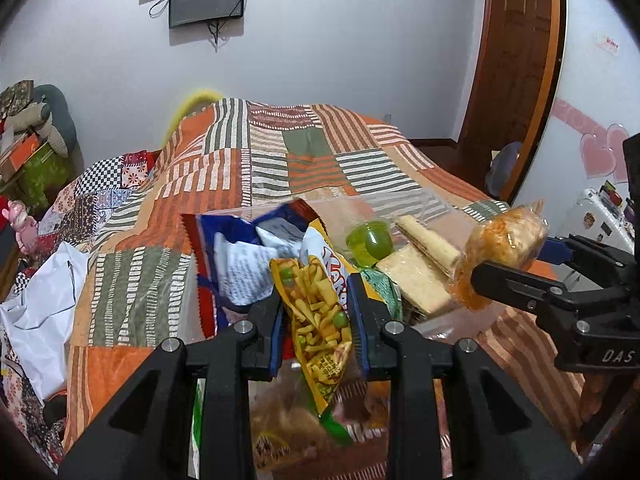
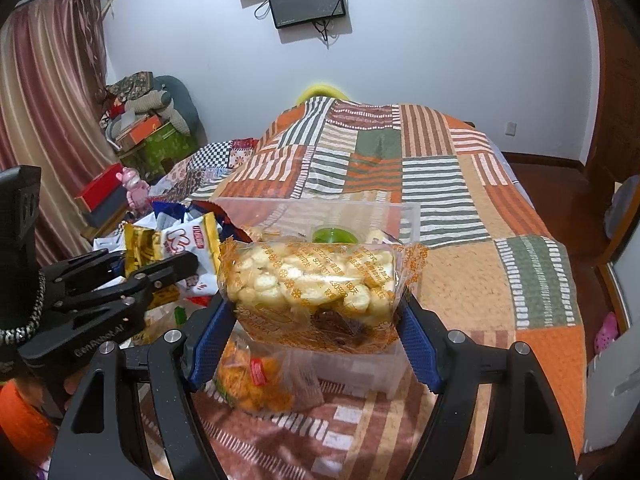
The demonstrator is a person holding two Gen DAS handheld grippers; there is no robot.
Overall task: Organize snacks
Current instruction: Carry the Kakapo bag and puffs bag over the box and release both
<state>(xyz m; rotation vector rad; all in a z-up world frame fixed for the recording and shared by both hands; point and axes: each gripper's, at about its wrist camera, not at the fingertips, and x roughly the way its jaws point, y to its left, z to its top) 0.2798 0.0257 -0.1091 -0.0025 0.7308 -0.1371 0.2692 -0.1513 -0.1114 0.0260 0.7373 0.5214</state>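
Observation:
My left gripper is shut on a yellow snack bag of fries and peas, held upright over a clear plastic bin. My right gripper is shut on a clear orange-printed bag of pale puffs, held above the bin's near wall. That bag shows at the right in the left wrist view. In the bin lie a blue and white bag, a green jelly cup and wrapped wafers.
The bin stands on a bed with a striped patchwork quilt. A bag of orange snacks lies in front of the bin. A white plastic bag lies at the left. Boxes and toys are stacked by the curtain.

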